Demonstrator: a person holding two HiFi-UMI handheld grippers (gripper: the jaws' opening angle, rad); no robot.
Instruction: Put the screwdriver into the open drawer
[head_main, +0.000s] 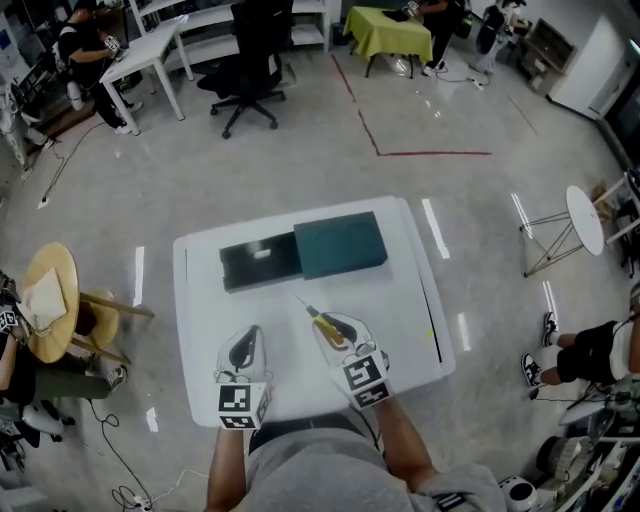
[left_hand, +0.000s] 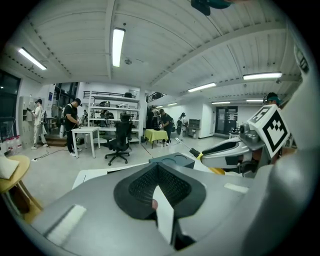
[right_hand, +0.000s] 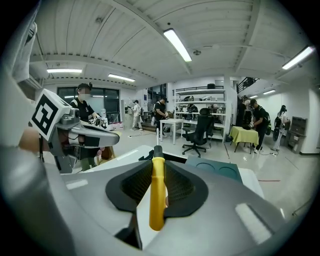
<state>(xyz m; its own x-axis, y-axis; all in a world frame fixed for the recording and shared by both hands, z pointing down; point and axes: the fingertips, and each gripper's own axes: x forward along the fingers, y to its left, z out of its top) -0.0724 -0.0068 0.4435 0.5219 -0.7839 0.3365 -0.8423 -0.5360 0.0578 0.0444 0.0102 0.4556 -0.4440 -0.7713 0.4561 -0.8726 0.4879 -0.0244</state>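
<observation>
White, smooth, square-topped counter (head_main: 400, 330) carrying one dark teal, box-shaped cabinet (head_main: 340, 245) with a matt top bearing two shallow round recesses. An open drawer (head_main: 245, 268), black, shallow and rectangular, is drawn out from the cabinet's left side. One screwdriver (right_hand: 157, 195): glossy yellow plastic handle, black collar, thin bright metal shaft. It is in front of the cabinet and apart from it. Its long axis lies along the jaws, handle back between them, and its tip points away from the person toward the cabinet's front left corner, where the drawer meets it. Right claw (head_main: 328, 330), grey moulded shell with black ribbed pads, is closed part-way on the screwdriver's handle. Left claw (head_main: 245, 350), same build, is in front of the cabinet and further to its left, with jaws together and nothing between them.
</observation>
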